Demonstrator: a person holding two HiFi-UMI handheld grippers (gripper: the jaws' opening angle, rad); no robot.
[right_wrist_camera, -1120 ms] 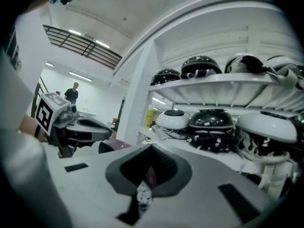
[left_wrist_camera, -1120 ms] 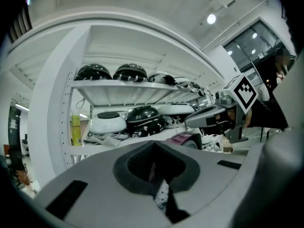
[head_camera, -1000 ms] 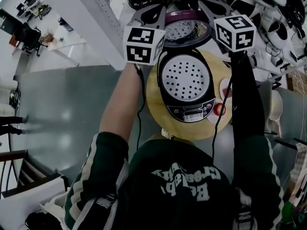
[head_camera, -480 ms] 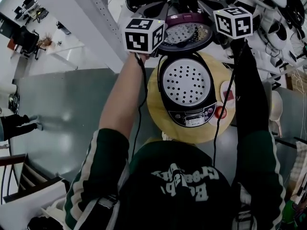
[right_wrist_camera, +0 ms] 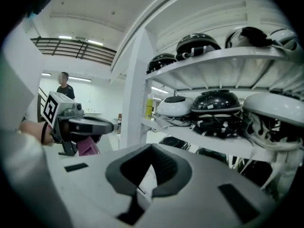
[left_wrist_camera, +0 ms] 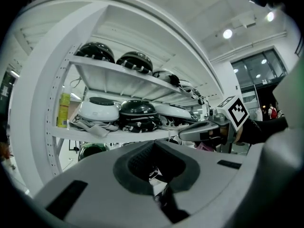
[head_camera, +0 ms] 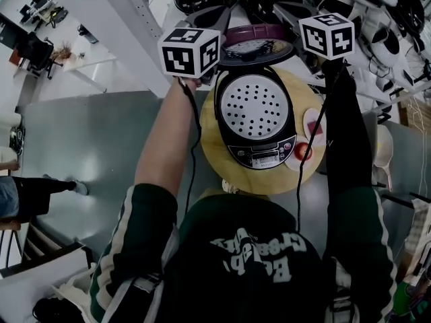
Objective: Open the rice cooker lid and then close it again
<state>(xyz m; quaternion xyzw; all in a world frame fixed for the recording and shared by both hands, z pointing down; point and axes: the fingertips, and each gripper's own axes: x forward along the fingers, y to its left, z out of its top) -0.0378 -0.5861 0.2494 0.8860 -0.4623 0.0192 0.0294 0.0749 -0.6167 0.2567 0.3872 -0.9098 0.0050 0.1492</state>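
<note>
The rice cooker [head_camera: 254, 116] stands on a round wooden table [head_camera: 214, 147], with a perforated white tray showing in its open top. Its purple-rimmed lid [head_camera: 258, 44] is raised at the back. My left gripper [head_camera: 214, 17] is held high at the lid's left edge and my right gripper [head_camera: 291, 9] at its right. In the left gripper view the left gripper [left_wrist_camera: 154, 167] has its jaws together, nothing between them, and the right gripper [left_wrist_camera: 209, 129] shows beyond. The right gripper [right_wrist_camera: 148, 170] looks the same in its own view, facing the left gripper [right_wrist_camera: 78, 124].
White shelves [left_wrist_camera: 118, 134] carrying several rice cookers stand just behind the table. A red-and-white item [head_camera: 303, 150] lies on the table's right side, and a white scoop [head_camera: 387, 155] lies further right. A person's legs [head_camera: 30, 192] cross the floor at the left.
Both grippers stay high beside the raised lid, and the left one has drifted slightly left. The lid's underside shows narrower now. The person at the left has walked on.
</note>
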